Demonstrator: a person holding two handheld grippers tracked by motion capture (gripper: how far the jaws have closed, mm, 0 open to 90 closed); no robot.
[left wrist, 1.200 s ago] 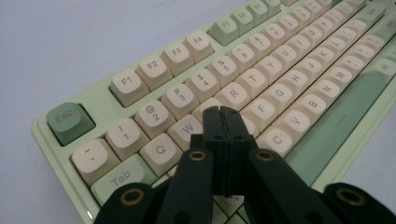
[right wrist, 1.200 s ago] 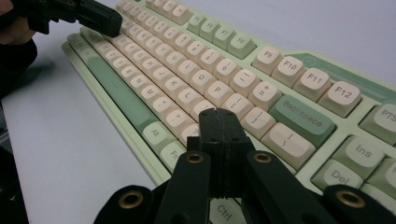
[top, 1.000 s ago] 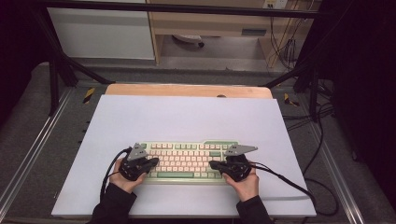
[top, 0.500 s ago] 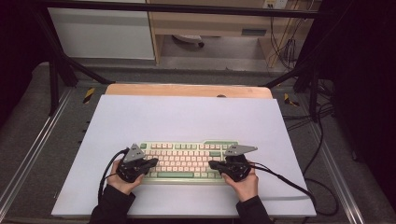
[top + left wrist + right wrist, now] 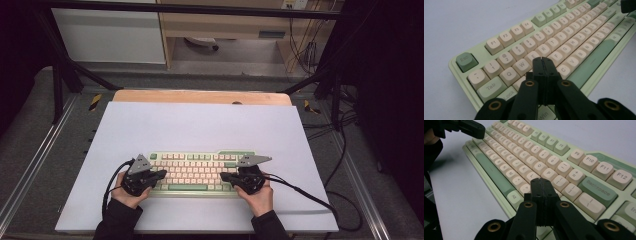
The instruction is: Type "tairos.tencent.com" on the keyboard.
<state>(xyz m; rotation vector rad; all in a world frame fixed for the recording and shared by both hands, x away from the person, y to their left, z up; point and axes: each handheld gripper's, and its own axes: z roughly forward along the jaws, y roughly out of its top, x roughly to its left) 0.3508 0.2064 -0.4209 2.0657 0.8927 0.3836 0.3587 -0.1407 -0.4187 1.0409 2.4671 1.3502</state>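
The pale green keyboard with cream and green keycaps (image 5: pixel 200 172) lies flat at the near middle of the white sheet (image 5: pixel 200 125) that covers the wooden table (image 5: pixel 200 96), its long side running left to right. Your left gripper (image 5: pixel 159 174) sits over the keyboard's left end, black jaws pressed together with nothing between them; in the left gripper view its closed tip (image 5: pixel 543 62) hovers above the letter keys near E and D, whether touching them you cannot tell from here. Your right gripper (image 5: pixel 226 176) sits over the right end, jaws likewise pinched together and empty; in the right gripper view its tip (image 5: pixel 541 183) hangs above the keys near L and the punctuation. The two tips point toward each other across the middle rows, well apart.
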